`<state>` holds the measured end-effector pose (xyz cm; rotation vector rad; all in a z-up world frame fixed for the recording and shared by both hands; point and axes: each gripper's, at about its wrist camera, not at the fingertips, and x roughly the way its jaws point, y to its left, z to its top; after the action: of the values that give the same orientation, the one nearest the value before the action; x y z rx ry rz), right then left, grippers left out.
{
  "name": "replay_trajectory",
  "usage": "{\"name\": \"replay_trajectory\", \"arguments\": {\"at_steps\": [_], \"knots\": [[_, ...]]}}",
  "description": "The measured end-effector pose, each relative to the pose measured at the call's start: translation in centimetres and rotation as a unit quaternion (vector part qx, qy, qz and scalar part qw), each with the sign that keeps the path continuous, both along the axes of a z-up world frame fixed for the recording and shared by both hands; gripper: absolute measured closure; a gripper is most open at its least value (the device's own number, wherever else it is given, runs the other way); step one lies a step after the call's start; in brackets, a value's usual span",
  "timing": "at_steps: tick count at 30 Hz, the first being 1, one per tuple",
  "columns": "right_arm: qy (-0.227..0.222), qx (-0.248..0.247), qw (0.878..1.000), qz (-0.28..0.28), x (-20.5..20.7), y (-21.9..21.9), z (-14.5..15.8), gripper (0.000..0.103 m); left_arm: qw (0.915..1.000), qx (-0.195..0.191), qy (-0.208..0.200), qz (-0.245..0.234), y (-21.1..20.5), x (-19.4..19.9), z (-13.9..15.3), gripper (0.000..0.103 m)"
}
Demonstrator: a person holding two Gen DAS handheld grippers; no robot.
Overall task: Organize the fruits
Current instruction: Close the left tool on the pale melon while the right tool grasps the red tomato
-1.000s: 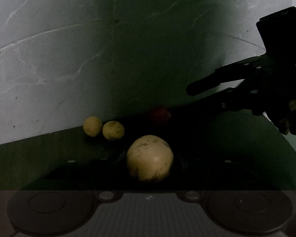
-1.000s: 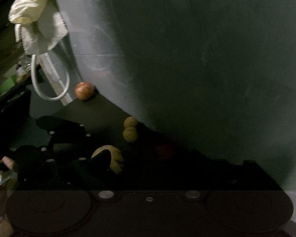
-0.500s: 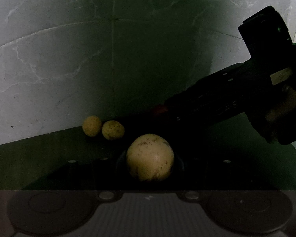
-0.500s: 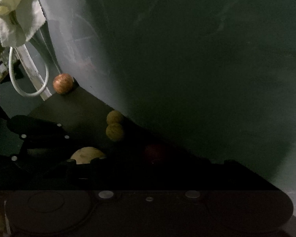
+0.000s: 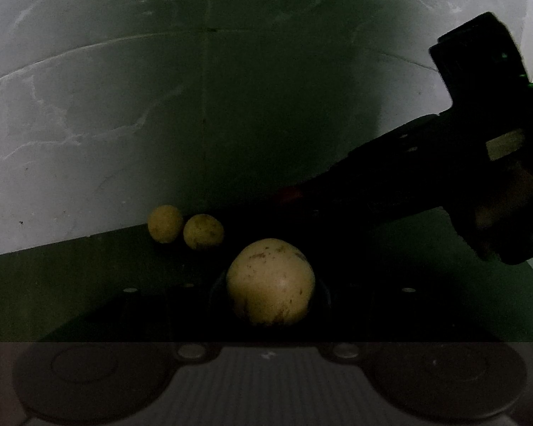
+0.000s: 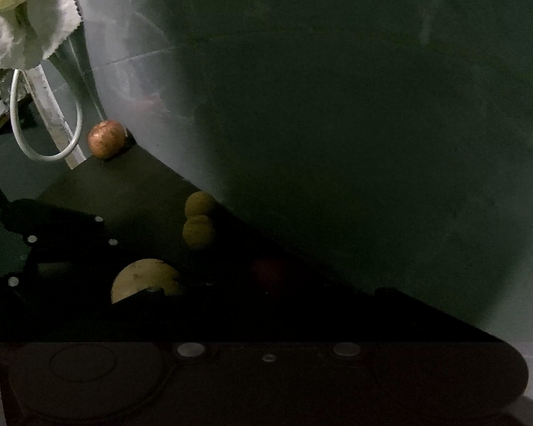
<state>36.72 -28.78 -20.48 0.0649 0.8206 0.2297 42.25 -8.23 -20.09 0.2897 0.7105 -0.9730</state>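
Observation:
My left gripper (image 5: 270, 296) is shut on a large pale yellow fruit (image 5: 270, 273) with brown specks, held low over the dark table top (image 5: 71, 273). The right wrist view shows the same yellow fruit (image 6: 142, 277) between the left gripper's dark fingers. My right gripper (image 5: 295, 195) reaches in from the right along the wall. Its jaws are closing on a small red fruit (image 6: 268, 271), which sits dimly between them in shadow. Only a sliver of that red fruit (image 5: 290, 194) shows in the left wrist view.
Two small yellow-green fruits (image 5: 165, 228) (image 5: 203, 231) lie side by side against the marble wall (image 5: 89, 106). A reddish-brown apple (image 6: 106, 139) rests at the table's far corner. Beyond it hang a white cloth (image 6: 28, 17) and a white cable loop (image 6: 46, 156).
My right gripper has come down and forward to the red fruit, and its fingers, spread before, have drawn together around it. The left gripper and its yellow fruit have stayed put.

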Motion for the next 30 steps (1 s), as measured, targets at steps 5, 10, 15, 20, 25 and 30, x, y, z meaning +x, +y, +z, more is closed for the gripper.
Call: {"name": "replay_trajectory", "arguments": {"at_steps": [5, 10, 15, 20, 25, 30], "knots": [[-0.009, 0.011, 1.000, 0.002, -0.8, -0.1, 1.3, 0.073, 0.9999, -0.003, 0.000, 0.010, 0.4, -0.3, 0.2, 0.048], [-0.013, 0.018, 1.000, 0.015, -2.0, 0.0, 2.8, 0.072, 0.9997, -0.007, -0.004, 0.025, 0.9, -1.0, 1.3, 0.048], [-0.017, 0.025, 0.999, 0.031, -3.9, 0.0, 4.3, 0.072, 0.9989, -0.007, -0.014, 0.045, 1.5, -2.5, 2.7, 0.048], [-0.029, 0.035, 0.998, 0.051, -6.0, 0.3, 6.5, 0.072, 0.9968, -0.010, -0.027, 0.074, 2.7, -4.9, 4.6, 0.048], [-0.051, 0.044, 0.994, 0.081, -8.4, 1.3, 9.5, 0.072, 0.9934, -0.008, -0.040, 0.107, 4.0, -6.7, 6.8, 0.048], [-0.074, 0.053, 0.989, 0.114, -10.7, 2.7, 12.5, 0.072, 0.9876, -0.004, -0.052, 0.148, 5.1, -9.9, 9.2, 0.048]]}}
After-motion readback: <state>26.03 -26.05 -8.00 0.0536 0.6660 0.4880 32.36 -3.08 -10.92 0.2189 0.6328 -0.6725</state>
